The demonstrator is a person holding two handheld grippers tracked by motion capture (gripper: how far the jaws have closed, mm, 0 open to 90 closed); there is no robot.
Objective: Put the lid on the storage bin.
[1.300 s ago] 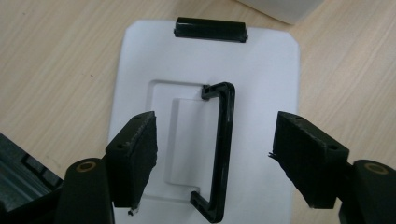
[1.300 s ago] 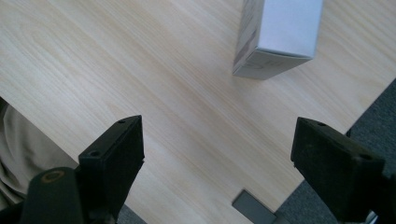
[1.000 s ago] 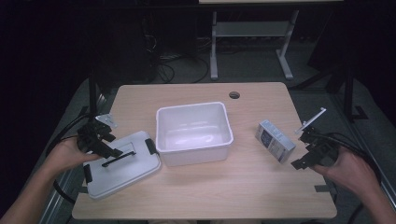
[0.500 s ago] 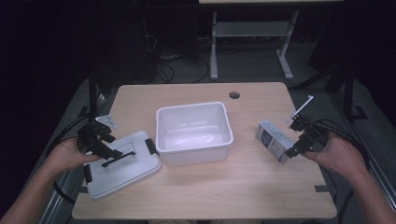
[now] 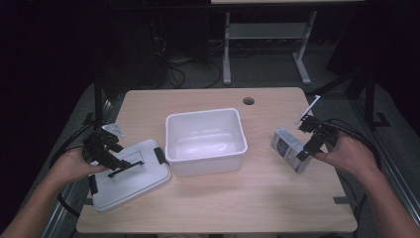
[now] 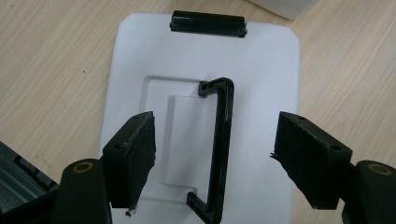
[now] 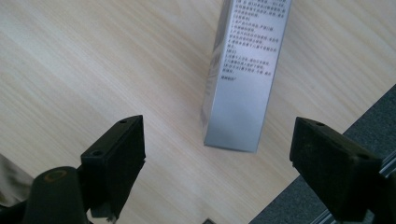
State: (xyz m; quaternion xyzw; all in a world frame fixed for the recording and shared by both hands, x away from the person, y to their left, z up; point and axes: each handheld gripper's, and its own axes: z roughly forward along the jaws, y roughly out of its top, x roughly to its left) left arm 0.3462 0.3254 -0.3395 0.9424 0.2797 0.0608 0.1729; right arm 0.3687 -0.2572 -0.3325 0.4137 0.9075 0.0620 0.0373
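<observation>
Two tools, jaws apart | left tool (image 6: 212,161): lid handle (image 6: 219,149) | right tool (image 7: 217,163): silver box (image 7: 245,74), print unreadable

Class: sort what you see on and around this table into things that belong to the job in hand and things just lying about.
Job in hand:
lid with black handle, under the open left gripper
silver box, ahead of the open right gripper
white tub, probably

Lying about:
cables on the floor
metal frame behind the table

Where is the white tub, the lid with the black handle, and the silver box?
white tub (image 5: 174,133), high view, left rim.
lid (image 6: 275,79), left gripper view, bare white top right of its handle.
silver box (image 7: 245,74), right gripper view, printed side.
</observation>
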